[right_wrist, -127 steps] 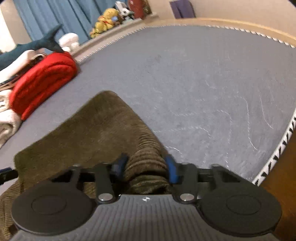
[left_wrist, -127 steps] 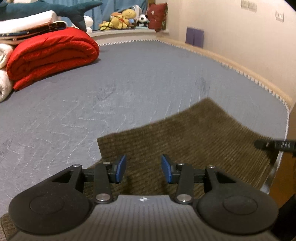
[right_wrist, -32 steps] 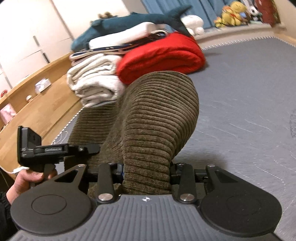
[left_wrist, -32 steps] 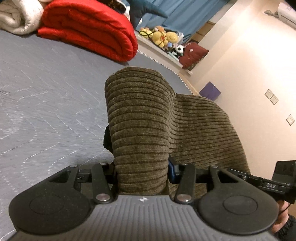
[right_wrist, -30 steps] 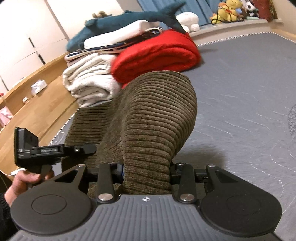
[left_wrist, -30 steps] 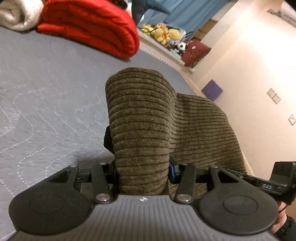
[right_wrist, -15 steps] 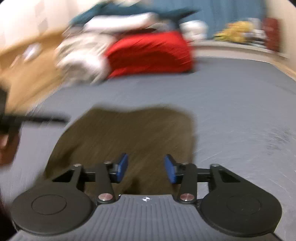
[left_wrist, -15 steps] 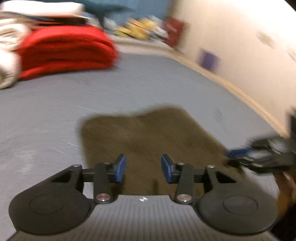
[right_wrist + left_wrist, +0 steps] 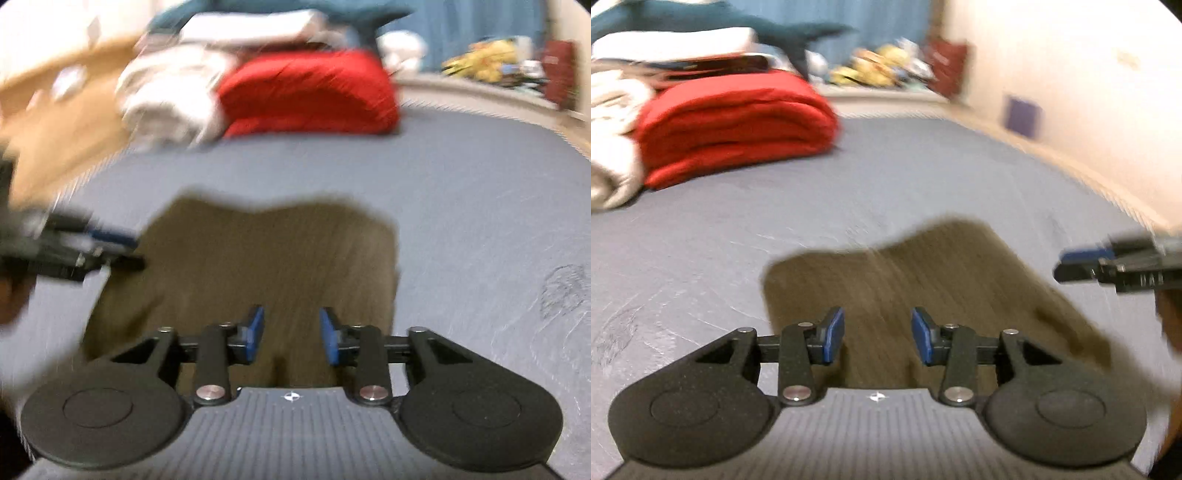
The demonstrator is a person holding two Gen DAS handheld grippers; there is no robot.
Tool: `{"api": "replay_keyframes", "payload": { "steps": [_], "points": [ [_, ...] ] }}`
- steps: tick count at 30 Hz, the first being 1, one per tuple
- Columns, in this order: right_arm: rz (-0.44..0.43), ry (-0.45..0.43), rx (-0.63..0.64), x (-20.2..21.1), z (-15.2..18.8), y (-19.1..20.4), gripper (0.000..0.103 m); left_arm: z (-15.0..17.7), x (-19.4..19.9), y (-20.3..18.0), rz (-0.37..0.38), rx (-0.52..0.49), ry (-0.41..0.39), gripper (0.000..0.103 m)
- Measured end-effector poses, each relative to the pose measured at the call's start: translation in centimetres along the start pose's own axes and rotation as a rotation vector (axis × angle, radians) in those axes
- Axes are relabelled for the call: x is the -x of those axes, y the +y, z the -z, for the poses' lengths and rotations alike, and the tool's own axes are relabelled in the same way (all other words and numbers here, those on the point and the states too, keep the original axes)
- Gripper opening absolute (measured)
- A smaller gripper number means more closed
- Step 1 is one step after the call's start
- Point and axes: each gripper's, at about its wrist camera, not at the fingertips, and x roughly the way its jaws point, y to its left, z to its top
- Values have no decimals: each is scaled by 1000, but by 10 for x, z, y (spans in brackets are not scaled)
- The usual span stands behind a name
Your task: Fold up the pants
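Pants dropped from both grips — now flat, folded, brown corduroy, blurred

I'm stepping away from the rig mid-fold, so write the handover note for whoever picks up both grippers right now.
Left gripper: nothing between its jaws, which are closing; it hangs over the near end of the pants.
Right gripper: nothing between its jaws, which are opening; it is also over the near end.
Pants: brown corduroy, lying flat as a folded rectangle on the grey mattress, apart from the red blanket at the far end.
Done: one fold appears laid and let go.
Left: probably another fold and smoothing; the frames are too blurred to judge the edges.
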Motion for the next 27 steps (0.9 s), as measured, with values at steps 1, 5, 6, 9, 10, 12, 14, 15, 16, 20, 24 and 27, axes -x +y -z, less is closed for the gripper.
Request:
{"api": "replay_keyframes", "payload": {
  "steps": [1, 5, 6, 9, 10, 12, 14, 15, 16, 20, 24, 27],
  "points": [
    [24, -36, -37, -4, -6, -2, 42, -2, -5, 4, -25, 33, -4, 21],
    [117, -83, -110, -38, -26, -5, 42, -8, -36, 18, -129, 109, 38, 0],
    [133, -85, -113, -48, -29, -6, 42, -6, -47, 24, -165, 115, 87, 0],
    [188, 0, -139, -92, -29, -10, 40, 11, -73, 37, -218, 145, 162, 0],
    [202, 45, -152, -114, -26, -10, 41, 9, -76, 36, -224, 146, 160, 0],
    [207, 56, -172, -128, -27, -15, 43, 7, -75, 32, -248, 130, 164, 0],
    [220, 63, -172, -130, -31, -11, 43, 10, -73, 26, -268, 113, 164, 0],
    [223, 64, -174, -130, -31, -10, 43, 7, -75, 24, -275, 108, 162, 0],
    [229, 62, -169, -130, -30, -7, 43, 6, -72, 21, -279, 106, 158, 0],
    [220, 48, -199, -118, -33, -11, 43, 3, -61, 16, -283, 98, 134, 2],
    [223, 6, -206, -81, -39, -12, 43, 3, -39, 7, -287, 85, 111, 4],
    [221, -51, -161, -49, -45, 2, 46, 3, -19, -1, -287, 82, 83, 14]
  ]
}}
